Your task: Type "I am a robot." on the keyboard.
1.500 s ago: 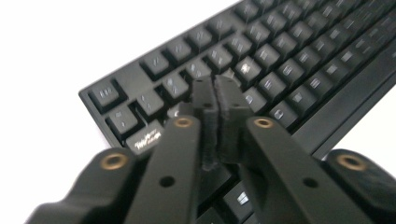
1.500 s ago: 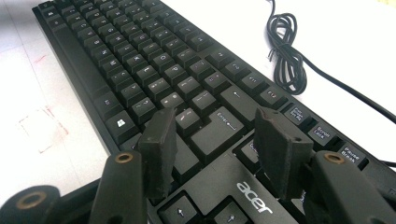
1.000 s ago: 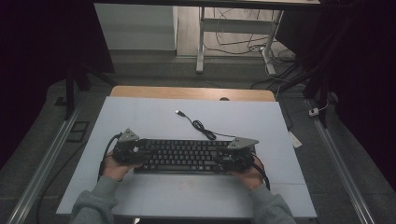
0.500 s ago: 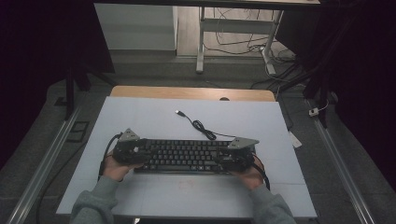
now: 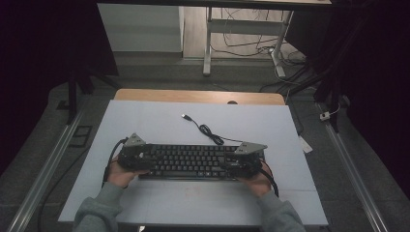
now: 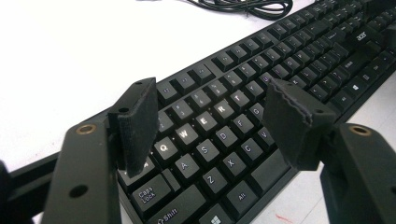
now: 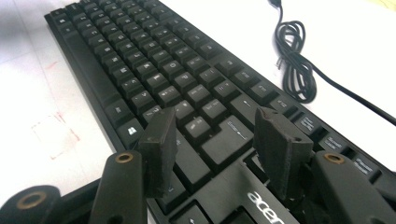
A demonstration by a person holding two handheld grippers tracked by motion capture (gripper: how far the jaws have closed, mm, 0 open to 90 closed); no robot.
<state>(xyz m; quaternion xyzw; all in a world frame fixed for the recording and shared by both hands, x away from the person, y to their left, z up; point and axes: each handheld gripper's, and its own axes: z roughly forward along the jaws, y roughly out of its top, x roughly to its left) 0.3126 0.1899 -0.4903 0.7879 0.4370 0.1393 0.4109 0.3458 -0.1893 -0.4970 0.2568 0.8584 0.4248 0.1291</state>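
Now the black keyboard [image 5: 191,162] lies lengthwise across the lower middle of the high view, on the pale table [image 5: 159,121], with one gripper at each of its ends. At its left end sits the left gripper [image 5: 129,155], held by the person's left hand [image 5: 122,175]; at its right end sits the right gripper [image 5: 247,159], held by the right hand [image 5: 256,182].

Seen from the left gripper view, the left gripper [image 6: 210,116] has its jaws spread apart, gripping nothing, and the keyboard [image 6: 261,79] runs from the lower left toward the upper right of the frame, its letter keys showing in the gap between the pads.

Over in the right gripper view, the right gripper [image 7: 212,140] is likewise released, jaws apart above the keys near the printed logo, while the keyboard [image 7: 154,65] stretches toward the upper left. Its cable [image 7: 294,65] lies coiled on the table at the upper right, beside the keyboard's far edge.
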